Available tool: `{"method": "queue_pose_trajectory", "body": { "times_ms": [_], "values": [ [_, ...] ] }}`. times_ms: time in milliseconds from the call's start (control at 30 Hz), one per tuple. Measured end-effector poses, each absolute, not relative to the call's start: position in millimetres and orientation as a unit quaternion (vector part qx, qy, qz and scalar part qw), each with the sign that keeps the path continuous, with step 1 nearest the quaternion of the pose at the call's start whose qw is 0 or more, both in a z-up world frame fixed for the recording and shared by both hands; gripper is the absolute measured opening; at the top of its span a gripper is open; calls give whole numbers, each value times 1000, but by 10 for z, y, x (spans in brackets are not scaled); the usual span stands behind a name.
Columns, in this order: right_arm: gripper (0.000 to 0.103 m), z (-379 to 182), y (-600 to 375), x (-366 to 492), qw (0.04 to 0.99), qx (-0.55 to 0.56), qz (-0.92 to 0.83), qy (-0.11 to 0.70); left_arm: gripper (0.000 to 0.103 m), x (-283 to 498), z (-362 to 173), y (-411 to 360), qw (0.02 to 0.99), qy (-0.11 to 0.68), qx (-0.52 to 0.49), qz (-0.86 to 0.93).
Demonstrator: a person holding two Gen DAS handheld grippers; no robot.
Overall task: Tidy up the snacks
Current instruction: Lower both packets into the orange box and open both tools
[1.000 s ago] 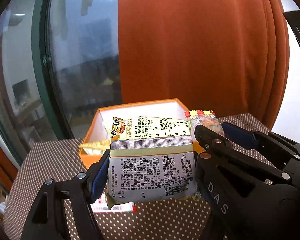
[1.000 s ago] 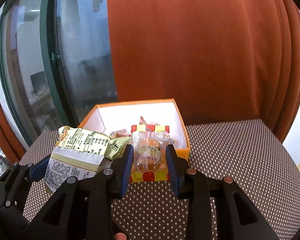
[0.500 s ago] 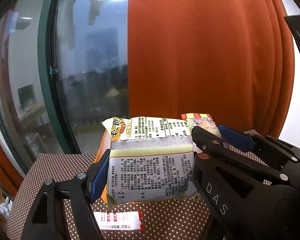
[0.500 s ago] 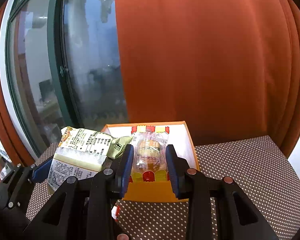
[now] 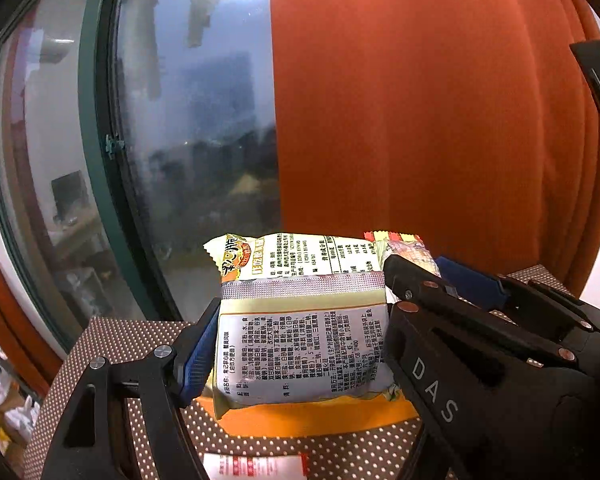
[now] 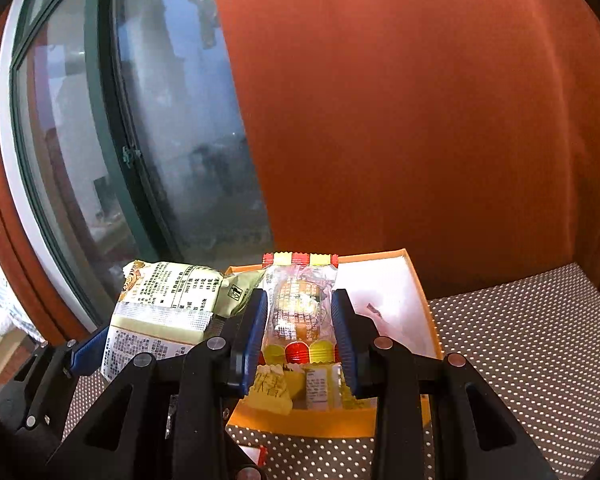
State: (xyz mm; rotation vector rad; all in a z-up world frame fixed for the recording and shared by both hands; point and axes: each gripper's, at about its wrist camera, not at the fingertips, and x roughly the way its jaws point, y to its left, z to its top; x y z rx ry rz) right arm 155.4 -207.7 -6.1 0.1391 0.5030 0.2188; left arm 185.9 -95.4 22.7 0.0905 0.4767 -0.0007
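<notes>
From the left wrist camera, the left gripper [image 5: 300,344] is pinching a pale yellow snack packet [image 5: 300,348] between its jaws, printed back panel facing the lens, and is holding it in the air in front of the orange box [image 5: 316,420]. The packet is hiding most of the box, so only the near wall is showing below it. The right gripper [image 5: 432,276] is hovering just beside, on the right, with a clear-wrapped snack [image 5: 404,246] peeking above it. A small red and white sachet [image 5: 256,466] is lying on the dotted surface [image 5: 112,340] near the box.

From the right wrist camera, the right gripper [image 6: 300,332] is squeezing the clear-wrapped snack [image 6: 300,312], with its red and yellow scalloped ends, between blue pads, and is holding it upright over the open orange box [image 6: 424,312]. Small yellow packets [image 6: 276,392] are lying inside the box under it. The left gripper [image 6: 88,354] is carrying the pale yellow snack packet [image 6: 160,320] just to the left, over the box's left edge.
</notes>
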Motion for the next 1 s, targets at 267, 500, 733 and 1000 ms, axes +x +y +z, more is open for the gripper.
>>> {"method": "queue_pose_trajectory", "body": {
  "times_ms": [267, 500, 733, 1000],
  "values": [
    [36, -310, -2231, 1941, 954, 104, 96, 264, 77, 2284, -11, -1097, 966, 250, 61, -3],
    [36, -588, -2359, 2251, 946, 115, 78, 291, 77, 2581, -339, -1223, 957, 286, 50, -28],
    [36, -776, -2384, 2472, 944, 112, 53, 306, 77, 2764, -518, -1253, 954, 292, 58, -35],
    [36, -959, -2282, 2730, 937, 97, 32, 334, 77, 3054, -679, -1145, 940, 338, 44, -21]
  ]
}}
